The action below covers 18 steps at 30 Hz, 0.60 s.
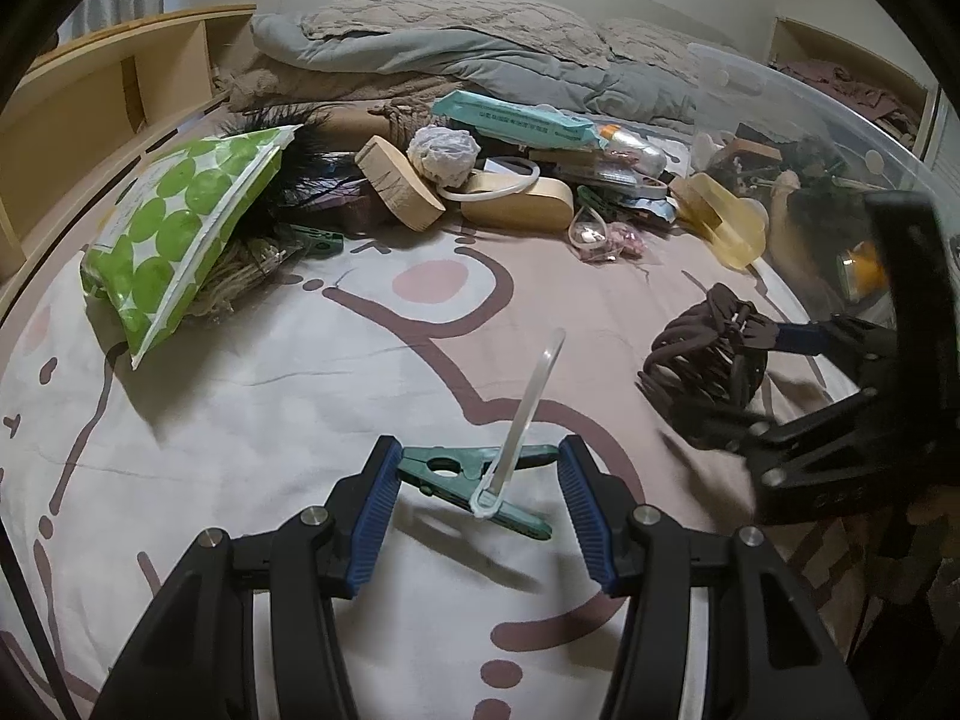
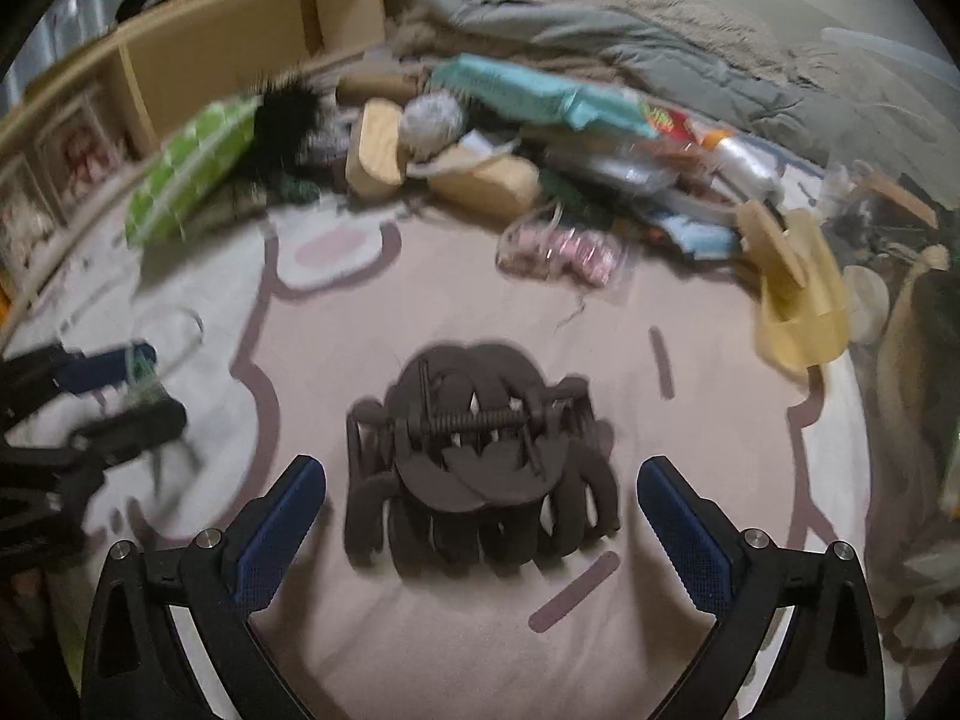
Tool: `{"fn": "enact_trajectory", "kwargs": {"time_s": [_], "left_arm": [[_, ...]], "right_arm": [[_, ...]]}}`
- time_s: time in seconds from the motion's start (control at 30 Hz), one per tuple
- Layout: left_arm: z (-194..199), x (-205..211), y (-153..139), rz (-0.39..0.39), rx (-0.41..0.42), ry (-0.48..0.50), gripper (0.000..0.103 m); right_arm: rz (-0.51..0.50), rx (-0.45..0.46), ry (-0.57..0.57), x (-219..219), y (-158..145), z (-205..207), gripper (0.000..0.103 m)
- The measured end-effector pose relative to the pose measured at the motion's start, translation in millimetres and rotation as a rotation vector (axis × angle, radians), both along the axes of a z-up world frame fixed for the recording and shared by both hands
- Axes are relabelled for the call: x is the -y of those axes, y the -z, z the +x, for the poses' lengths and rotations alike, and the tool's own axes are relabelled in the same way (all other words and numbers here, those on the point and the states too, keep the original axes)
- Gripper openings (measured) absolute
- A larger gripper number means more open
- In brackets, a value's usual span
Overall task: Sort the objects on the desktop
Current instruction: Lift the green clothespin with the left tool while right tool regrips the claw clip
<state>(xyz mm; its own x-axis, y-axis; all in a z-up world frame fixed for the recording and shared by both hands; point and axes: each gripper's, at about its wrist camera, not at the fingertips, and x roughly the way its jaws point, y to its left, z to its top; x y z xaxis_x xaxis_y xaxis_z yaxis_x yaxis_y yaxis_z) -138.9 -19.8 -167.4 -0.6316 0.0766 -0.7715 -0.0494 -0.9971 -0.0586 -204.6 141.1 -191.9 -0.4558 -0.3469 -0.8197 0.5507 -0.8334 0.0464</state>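
Brown plastic, toothed and sprung, the big claw hair clip [image 2: 480,456] lies on the pale cartoon-print bedsheet [image 2: 690,540] squarely between the wide-apart blue pads of the right gripper [image 2: 480,516]; neither pad touches it. That view is smeared, so the hand seems to be in motion. In the left wrist view the same clip sits at about three o'clock, with the right gripper's black frame beside it.

At six o'clock in that view the left gripper [image 1: 480,504] has the green plastic clothes peg [image 1: 474,486] lying crosswise between its pads. The peg's ends reach both pads, and the jaws stand part-way closed, so I take it to be clamped, though lightly. A translucent white strap [image 1: 528,408] is looped onto the peg and sticks up.

The step in hand looks like picking up the claw clip for sorting. Next the right jaws should close across the clip's body, then lift towards the clear plastic bin [image 1: 840,114] at two o'clock, which already holds odds and ends. The unsorted heap lies at twelve o'clock.
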Motion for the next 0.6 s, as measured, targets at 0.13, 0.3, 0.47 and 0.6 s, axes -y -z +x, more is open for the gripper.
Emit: {"fn": "enact_trajectory", "kwargs": {"time_s": [0.13,0.3,0.47,0.6], "left_arm": [[-0.8,-2.1,0.3,0.000,0.002,0.008,0.054],[-1.1,-2.1,1.4,-0.002,0.006,0.009,0.054],[-1.1,-0.7,1.3,0.005,0.007,0.005,0.054],[-1.3,-0.2,1.4,0.007,0.006,0.004,0.054]], "right_arm": [[0.030,0.014,0.007,1.0,7.7,-2.1,0.103],[0.020,0.033,0.021,0.4,10.0,-8.7,0.103],[0.018,0.022,0.036,1.0,7.3,-7.6,0.091],[0.020,0.007,0.049,1.7,4.9,-5.4,0.090]]}}
